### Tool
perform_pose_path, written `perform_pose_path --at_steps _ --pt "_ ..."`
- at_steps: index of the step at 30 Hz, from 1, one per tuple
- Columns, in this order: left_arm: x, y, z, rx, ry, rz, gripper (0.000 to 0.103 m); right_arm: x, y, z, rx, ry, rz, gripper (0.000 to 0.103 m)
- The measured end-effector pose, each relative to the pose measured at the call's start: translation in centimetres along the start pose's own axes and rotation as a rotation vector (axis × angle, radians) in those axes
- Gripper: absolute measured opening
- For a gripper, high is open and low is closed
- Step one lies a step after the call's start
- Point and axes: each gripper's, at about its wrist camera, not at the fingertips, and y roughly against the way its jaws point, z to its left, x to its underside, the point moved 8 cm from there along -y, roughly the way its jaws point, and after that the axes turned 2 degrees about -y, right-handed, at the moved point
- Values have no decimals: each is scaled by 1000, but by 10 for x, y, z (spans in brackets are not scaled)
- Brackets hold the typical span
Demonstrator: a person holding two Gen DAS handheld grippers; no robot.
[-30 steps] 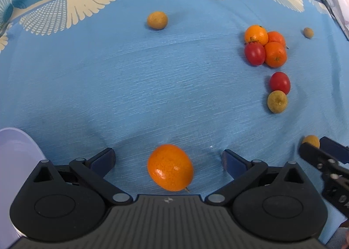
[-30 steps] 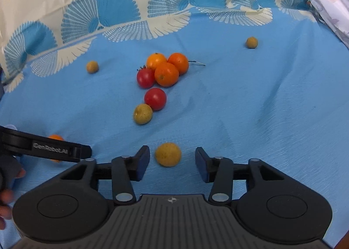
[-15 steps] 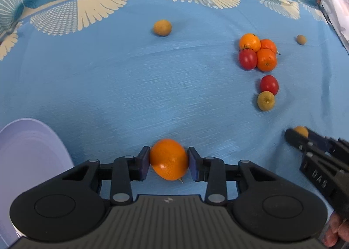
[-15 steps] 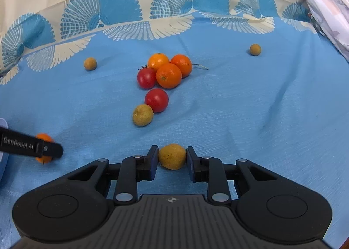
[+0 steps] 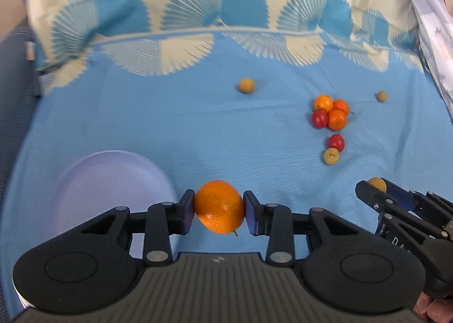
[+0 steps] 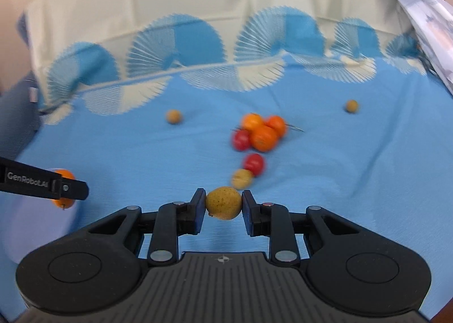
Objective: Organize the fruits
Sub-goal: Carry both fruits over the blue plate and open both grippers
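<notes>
My left gripper [image 5: 219,209] is shut on an orange tangerine [image 5: 219,206] and holds it above the blue cloth, just right of a lavender plate [image 5: 113,181]. My right gripper [image 6: 223,204] is shut on a yellow-brown round fruit [image 6: 223,202], lifted off the cloth. That gripper and its fruit [image 5: 376,183] also show at the right of the left wrist view. The left gripper's finger and tangerine [image 6: 63,191] show at the left of the right wrist view.
On the cloth lie a cluster of three tangerines [image 6: 263,130] with a red tomato [image 6: 240,139], another tomato [image 6: 254,163], a yellow-brown fruit [image 6: 241,178], and two small brown fruits [image 6: 173,116] [image 6: 351,106]. A patterned cloth [image 5: 424,25] hangs at the right.
Both grippers closed on their fruits and lifted them off the cloth. The views pulled back and up, and the plate came further into the left wrist view.
</notes>
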Motion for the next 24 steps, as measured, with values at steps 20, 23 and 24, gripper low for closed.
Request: perform_pose_path --at_steps 20,23,24 --pt "56 110 137 -98 144 -65 41 10 96 187 -239 189 32 29" --pt "53 95 150 -92 158 -47 41 6 84 200 -243 203 49 29" --pt "51 88 153 -88 163 -38 41 6 78 203 -243 208 57 29"
